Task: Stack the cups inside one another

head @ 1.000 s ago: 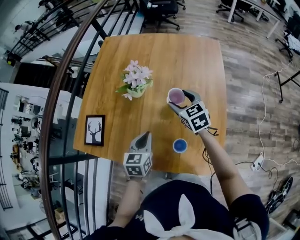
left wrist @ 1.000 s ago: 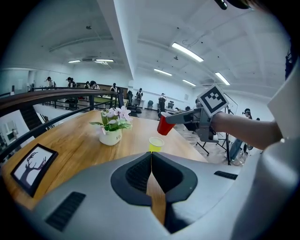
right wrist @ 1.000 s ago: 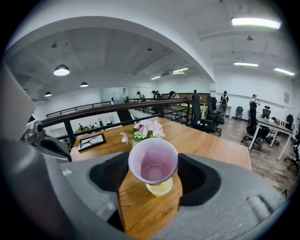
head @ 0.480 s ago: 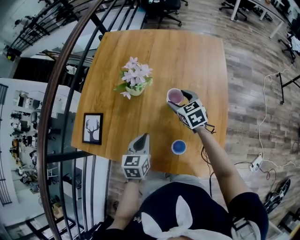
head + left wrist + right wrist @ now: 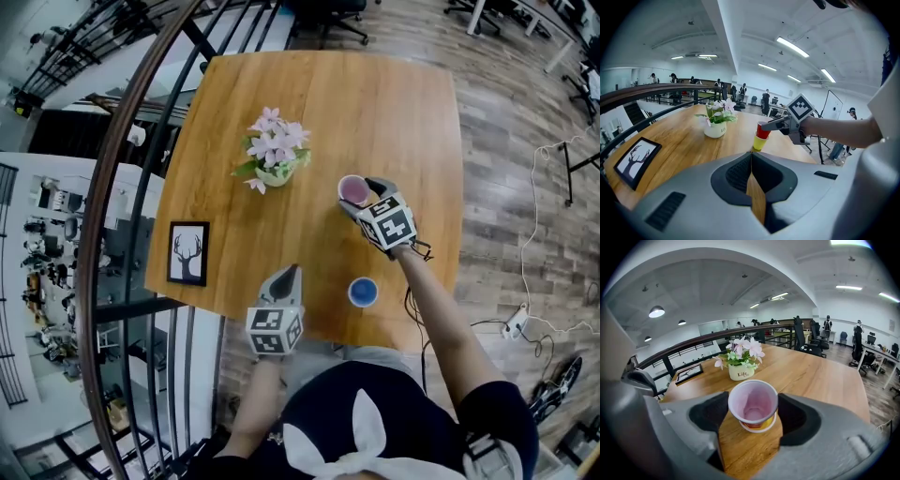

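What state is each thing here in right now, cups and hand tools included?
Red cup: upright, partly nested in yellow cup, gripped.
Yellow cup: upright, under the red cup.
Blue cup: upright, alone on table.
Right tool: closed on the red cup.
Left tool: closed, empty.
Flower pot: upright.

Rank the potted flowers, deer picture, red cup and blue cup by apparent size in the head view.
potted flowers, largest
deer picture, second
red cup and blue cup look alike, so they stay tied
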The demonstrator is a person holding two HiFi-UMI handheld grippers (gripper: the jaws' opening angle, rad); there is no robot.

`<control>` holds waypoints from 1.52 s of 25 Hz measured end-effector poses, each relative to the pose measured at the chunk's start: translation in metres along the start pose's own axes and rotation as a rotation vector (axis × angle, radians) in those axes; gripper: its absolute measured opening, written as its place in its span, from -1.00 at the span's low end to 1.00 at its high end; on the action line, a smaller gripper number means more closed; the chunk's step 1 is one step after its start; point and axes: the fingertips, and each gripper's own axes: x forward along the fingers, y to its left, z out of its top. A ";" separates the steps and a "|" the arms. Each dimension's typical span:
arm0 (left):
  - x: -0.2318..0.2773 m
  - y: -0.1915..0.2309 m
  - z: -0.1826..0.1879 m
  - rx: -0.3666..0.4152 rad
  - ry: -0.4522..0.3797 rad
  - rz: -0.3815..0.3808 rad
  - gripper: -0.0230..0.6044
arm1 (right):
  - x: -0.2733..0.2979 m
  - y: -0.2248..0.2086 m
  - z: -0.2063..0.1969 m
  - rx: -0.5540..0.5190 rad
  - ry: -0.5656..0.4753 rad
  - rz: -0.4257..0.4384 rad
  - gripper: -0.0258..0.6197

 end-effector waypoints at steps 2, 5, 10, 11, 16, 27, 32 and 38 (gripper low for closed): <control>0.001 0.001 0.001 0.002 0.000 -0.004 -0.87 | 0.001 0.000 0.000 0.009 -0.002 0.004 0.09; 0.002 0.001 0.003 0.006 -0.003 -0.013 -0.87 | -0.001 0.001 0.003 0.012 -0.011 0.008 0.10; 0.001 -0.001 0.007 0.019 -0.008 -0.029 -0.87 | -0.010 0.003 0.009 0.004 -0.024 0.000 0.13; 0.001 -0.001 0.008 0.022 -0.010 -0.033 -0.87 | -0.014 0.003 0.011 0.005 -0.032 -0.003 0.13; -0.002 -0.003 0.015 0.038 -0.027 -0.052 -0.87 | -0.040 0.006 0.025 0.009 -0.085 -0.021 0.13; -0.021 -0.011 0.022 0.072 -0.065 -0.102 -0.87 | -0.127 0.043 0.043 0.027 -0.214 -0.049 0.13; -0.030 -0.013 0.018 0.082 -0.072 -0.130 -0.87 | -0.154 0.073 0.028 0.041 -0.234 -0.051 0.13; -0.042 -0.016 0.009 0.105 -0.065 -0.159 -0.87 | -0.169 0.108 -0.020 0.066 -0.181 -0.060 0.13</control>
